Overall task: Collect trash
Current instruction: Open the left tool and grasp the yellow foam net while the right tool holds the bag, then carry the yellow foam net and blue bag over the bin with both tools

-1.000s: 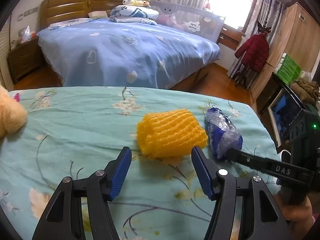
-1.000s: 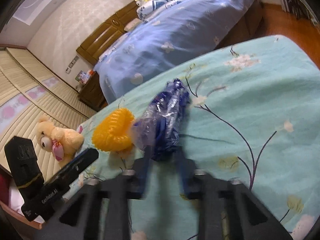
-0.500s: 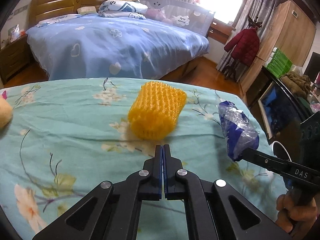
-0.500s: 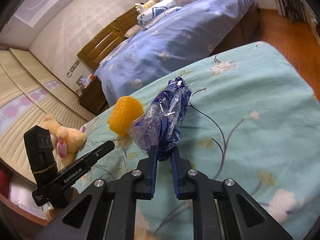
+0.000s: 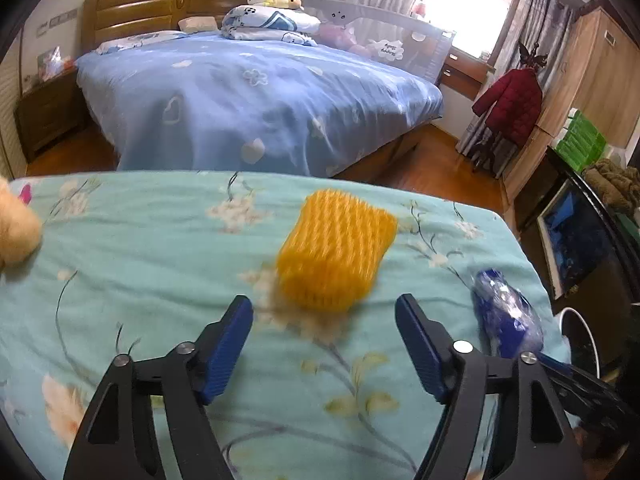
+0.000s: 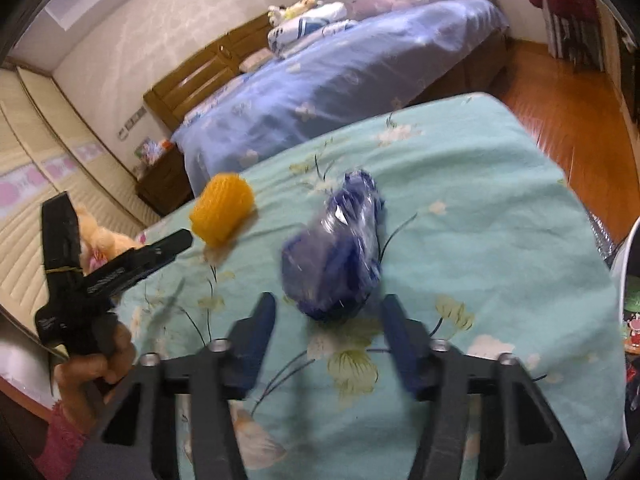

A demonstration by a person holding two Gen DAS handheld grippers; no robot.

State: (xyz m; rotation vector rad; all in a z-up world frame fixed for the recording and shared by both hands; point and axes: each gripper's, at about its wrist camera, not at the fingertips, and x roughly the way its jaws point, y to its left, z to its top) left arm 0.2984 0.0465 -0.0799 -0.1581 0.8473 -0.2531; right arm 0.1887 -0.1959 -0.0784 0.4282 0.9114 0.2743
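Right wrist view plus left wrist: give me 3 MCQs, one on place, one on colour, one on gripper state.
1. Where does the crumpled blue plastic wrapper lie?
A. on the teal floral bedspread
B. on the wooden floor
C. on the blue bed

2. What colour is the foam mesh fruit sleeve?
A. green
B. yellow-orange
C. white

3. How is the right gripper?
A. shut on the wrapper
B. shut, empty
C. open, wrapper just ahead

Key: 1 A, it rests on the floral cloth; 2 B, clear in both views; 3 C, its jaws have just been opening, with nothing pressed between the pads.

Window glare [image 5: 472, 4], motion blur, fisheye warp
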